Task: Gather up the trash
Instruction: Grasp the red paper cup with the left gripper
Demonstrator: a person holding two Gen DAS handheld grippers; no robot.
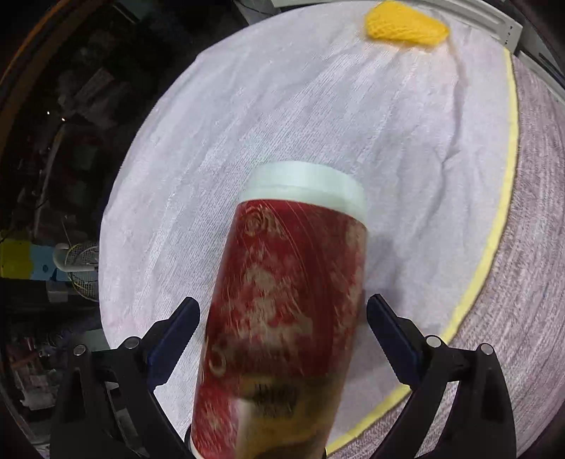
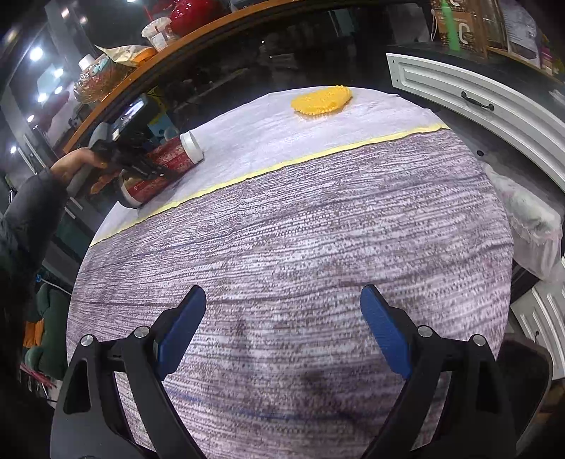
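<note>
A red patterned canister with a white lid lies on its side on the white cloth, between the fingers of my left gripper. The jaws stand wide, with a gap on each side of the canister, which looks blurred. In the right wrist view the same canister lies at the table's far left under the left gripper. My right gripper is open and empty above the grey woven cloth.
A yellow knitted piece lies at the far end of the white cloth, also seen in the right wrist view. A white cabinet with a drawer handle stands at the right. Cluttered shelves line the left.
</note>
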